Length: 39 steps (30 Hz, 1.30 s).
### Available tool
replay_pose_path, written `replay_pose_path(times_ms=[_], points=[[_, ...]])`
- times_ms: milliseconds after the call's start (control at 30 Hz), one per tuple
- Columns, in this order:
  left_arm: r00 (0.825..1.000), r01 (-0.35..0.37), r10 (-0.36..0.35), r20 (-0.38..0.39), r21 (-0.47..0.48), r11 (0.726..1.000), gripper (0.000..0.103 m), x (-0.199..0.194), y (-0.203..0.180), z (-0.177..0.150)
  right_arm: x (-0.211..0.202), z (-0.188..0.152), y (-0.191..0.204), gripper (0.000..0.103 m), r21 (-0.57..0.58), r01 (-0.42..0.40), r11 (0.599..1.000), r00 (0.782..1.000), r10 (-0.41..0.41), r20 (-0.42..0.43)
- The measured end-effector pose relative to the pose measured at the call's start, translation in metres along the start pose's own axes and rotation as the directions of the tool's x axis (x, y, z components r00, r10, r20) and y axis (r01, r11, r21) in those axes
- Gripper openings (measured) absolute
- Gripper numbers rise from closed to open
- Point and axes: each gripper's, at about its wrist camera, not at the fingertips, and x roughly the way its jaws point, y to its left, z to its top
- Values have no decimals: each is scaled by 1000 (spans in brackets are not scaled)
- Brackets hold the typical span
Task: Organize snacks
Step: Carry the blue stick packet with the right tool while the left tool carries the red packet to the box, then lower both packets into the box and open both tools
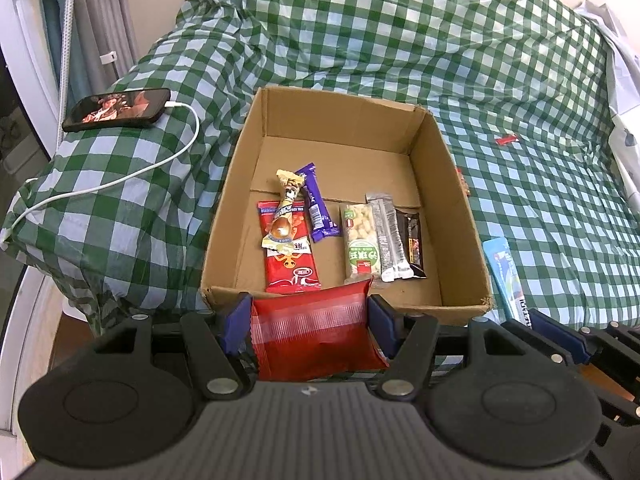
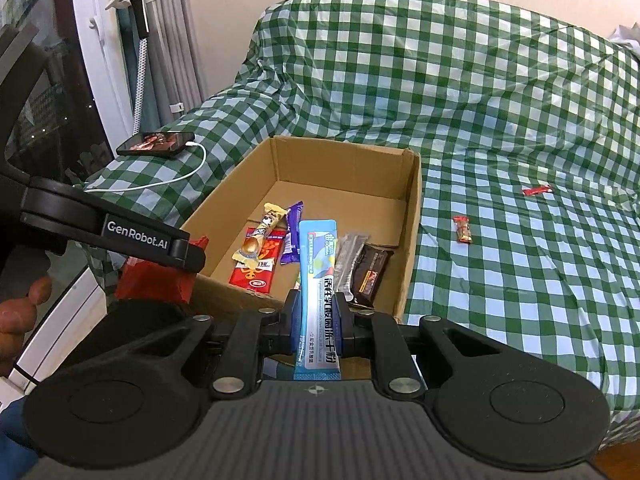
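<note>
Gripping a red snack packet [image 1: 316, 332] by its sides, the left tool [image 1: 310, 320] hovers at the near rim of the cardboard box [image 1: 456, 184] on the checkered bed cover [image 1: 400, 40]. Beside it, the right tool [image 2: 317, 312] clamps a blue stick sachet [image 2: 318, 280] over that edge.

Both views are evenly bright and sharp at centre. Soft light gives sheen streaks on the green checked cover [image 1: 400, 40] toward the bed's far edge. The cardboard box [image 1: 448, 184] casts faint shadows inside its walls. Fisheye curvature bends the edges; the corners go black.
</note>
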Motion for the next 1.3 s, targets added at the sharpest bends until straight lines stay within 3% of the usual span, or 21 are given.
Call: replay_pose_path(times_ms=[533,1300], points=[[999,-26,25,-31,-33,999,68,28,17,21,28,17,-6,17,17,13,1000,999,-12,-33],[997,-52,50,-58,-34,998,68,95,15,83,108,61,-34,17,44,11,999,998,-8,-69]])
